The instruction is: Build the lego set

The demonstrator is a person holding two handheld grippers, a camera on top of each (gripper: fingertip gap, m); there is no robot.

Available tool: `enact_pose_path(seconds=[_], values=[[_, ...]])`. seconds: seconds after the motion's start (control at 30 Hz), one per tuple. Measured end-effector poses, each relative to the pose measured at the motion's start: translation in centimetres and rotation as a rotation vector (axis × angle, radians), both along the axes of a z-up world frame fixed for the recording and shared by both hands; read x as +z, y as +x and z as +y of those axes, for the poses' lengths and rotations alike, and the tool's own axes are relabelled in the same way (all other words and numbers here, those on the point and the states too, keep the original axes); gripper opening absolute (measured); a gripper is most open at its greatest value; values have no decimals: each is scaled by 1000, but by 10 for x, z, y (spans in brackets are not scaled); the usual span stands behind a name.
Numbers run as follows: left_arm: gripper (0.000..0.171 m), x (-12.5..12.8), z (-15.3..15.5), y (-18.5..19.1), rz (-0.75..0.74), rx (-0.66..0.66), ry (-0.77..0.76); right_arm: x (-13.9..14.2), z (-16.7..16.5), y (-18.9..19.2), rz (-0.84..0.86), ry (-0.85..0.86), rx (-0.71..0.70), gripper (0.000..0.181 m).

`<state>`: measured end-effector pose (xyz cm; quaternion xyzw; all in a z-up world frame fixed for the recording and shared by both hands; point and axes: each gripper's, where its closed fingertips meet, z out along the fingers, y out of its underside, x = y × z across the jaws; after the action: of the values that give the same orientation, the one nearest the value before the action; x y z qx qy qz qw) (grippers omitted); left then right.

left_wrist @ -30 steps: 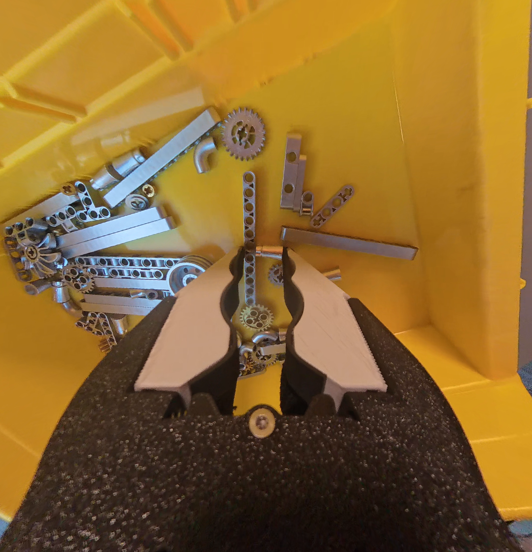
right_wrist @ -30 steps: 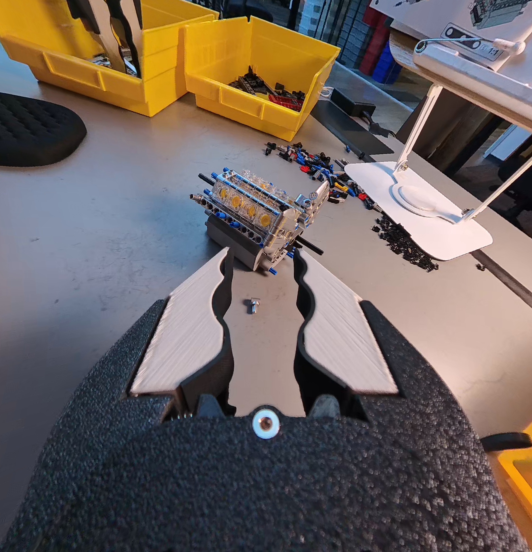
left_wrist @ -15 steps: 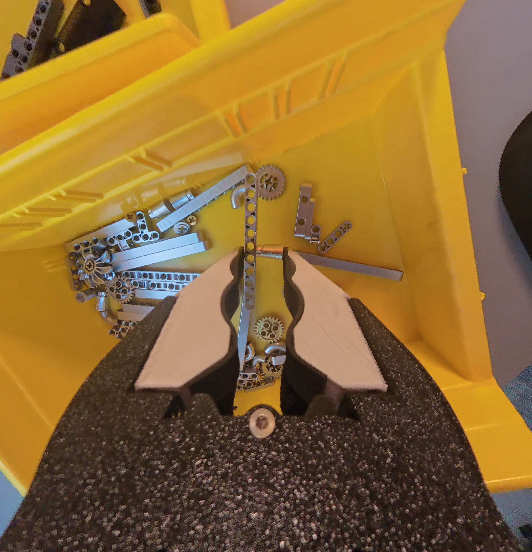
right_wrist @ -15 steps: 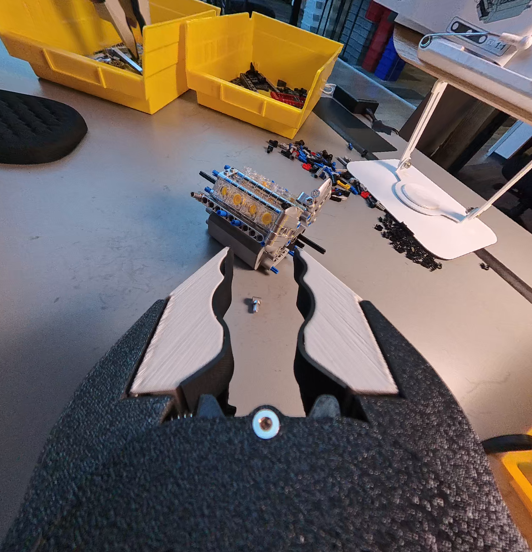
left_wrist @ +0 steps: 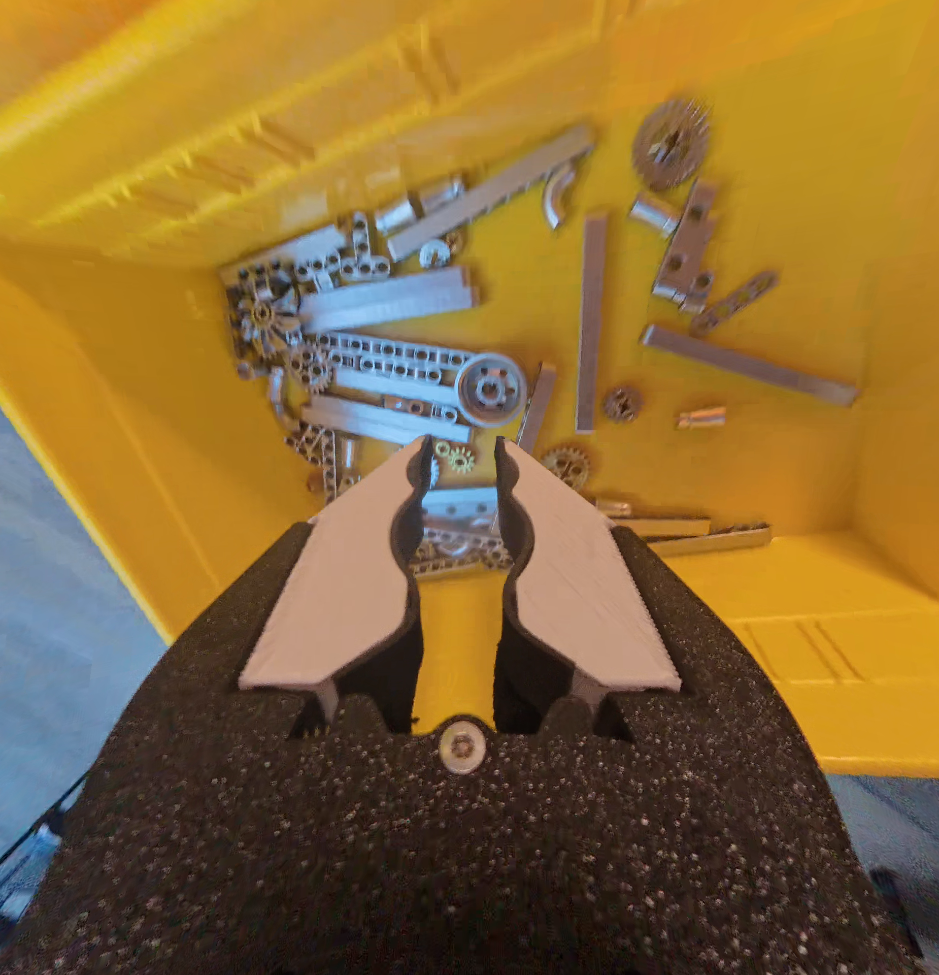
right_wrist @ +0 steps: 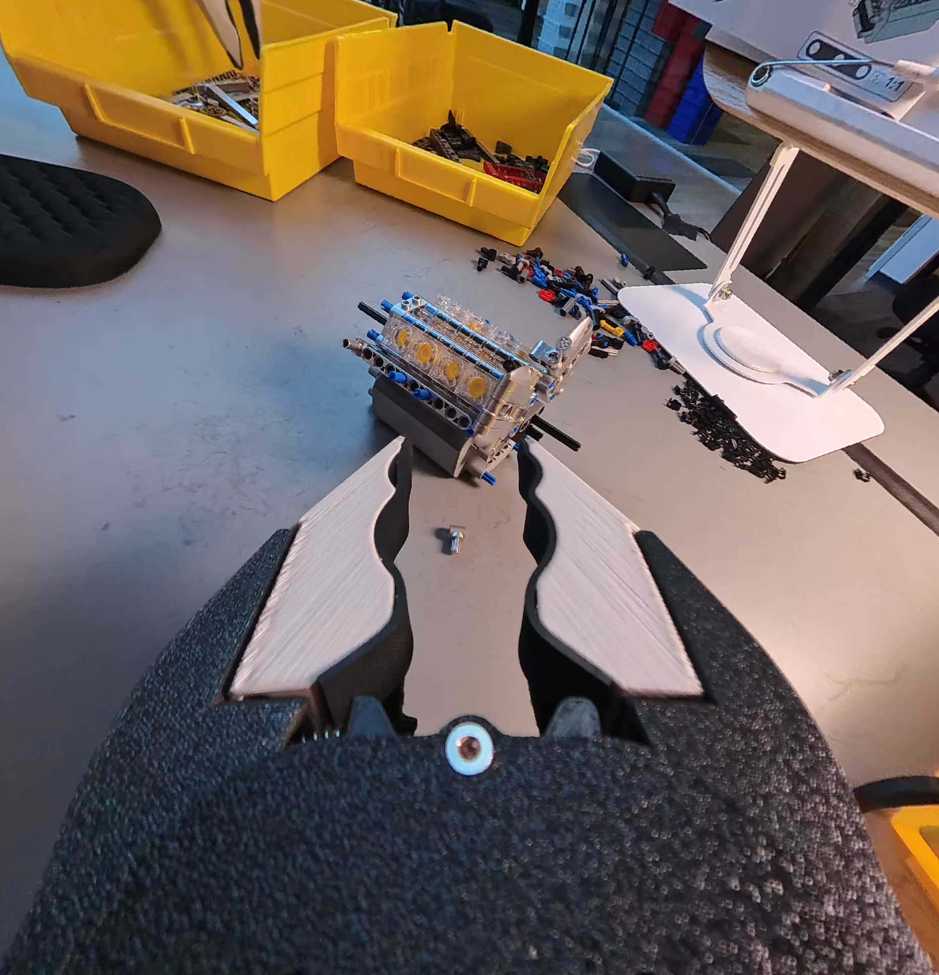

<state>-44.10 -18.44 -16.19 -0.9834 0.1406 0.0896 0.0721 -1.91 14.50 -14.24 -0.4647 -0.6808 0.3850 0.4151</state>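
Yellow bin: glossy smooth plastic; grey parts: matt plastic; counter: smooth, dull metallic sheen; black pad: dimpled, matt.

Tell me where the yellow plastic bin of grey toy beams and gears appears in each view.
Left wrist view: the yellow plastic bin fills the picture, behind the left gripper.
Right wrist view: upper left corner, beside a second yellow bin of dark parts.
Shared landmark: the left gripper, poised over the bin at that view's top edge.

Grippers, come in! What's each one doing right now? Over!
Left gripper open, empty, over grey gears and beams in yellow bin. Right gripper open above table, small grey pin between fingers, engine model ahead.
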Motion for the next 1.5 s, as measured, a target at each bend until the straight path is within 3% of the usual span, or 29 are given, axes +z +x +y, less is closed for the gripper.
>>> enact_pose_path(seconds=[0.33, 0.47, 0.57, 0.7, 0.9, 1.03, 1.23, 1.5], values=[[12, -16, -60, -39, 91, 108, -359, 1, -1, 1, 0, 6, 3, 39], [11, -31, -63, -32, 36, 117, -425, 1, -1, 1, 1, 9, 3, 40], [7, -39, -56, -16, -81, 111, -400, 1, -1, 2, 3, 10, -1, 40], [5, -35, -23, 8, -224, 60, -218, 1, 0, 2, 4, 7, -3, 40], [7, -32, 8, 27, -255, -33, -110, -1, -1, 2, -6, 11, 3, 39], [9, -9, 24, 9, -175, -12, -20, -1, 0, 3, -4, 10, 1, 39], [12, 13, 1, -44, 4, 100, -76, 1, 1, 5, 2, 11, 0, 39], [12, -14, -39, -73, 93, 161, -288, 1, 0, 5, 2, 11, 0, 39]])
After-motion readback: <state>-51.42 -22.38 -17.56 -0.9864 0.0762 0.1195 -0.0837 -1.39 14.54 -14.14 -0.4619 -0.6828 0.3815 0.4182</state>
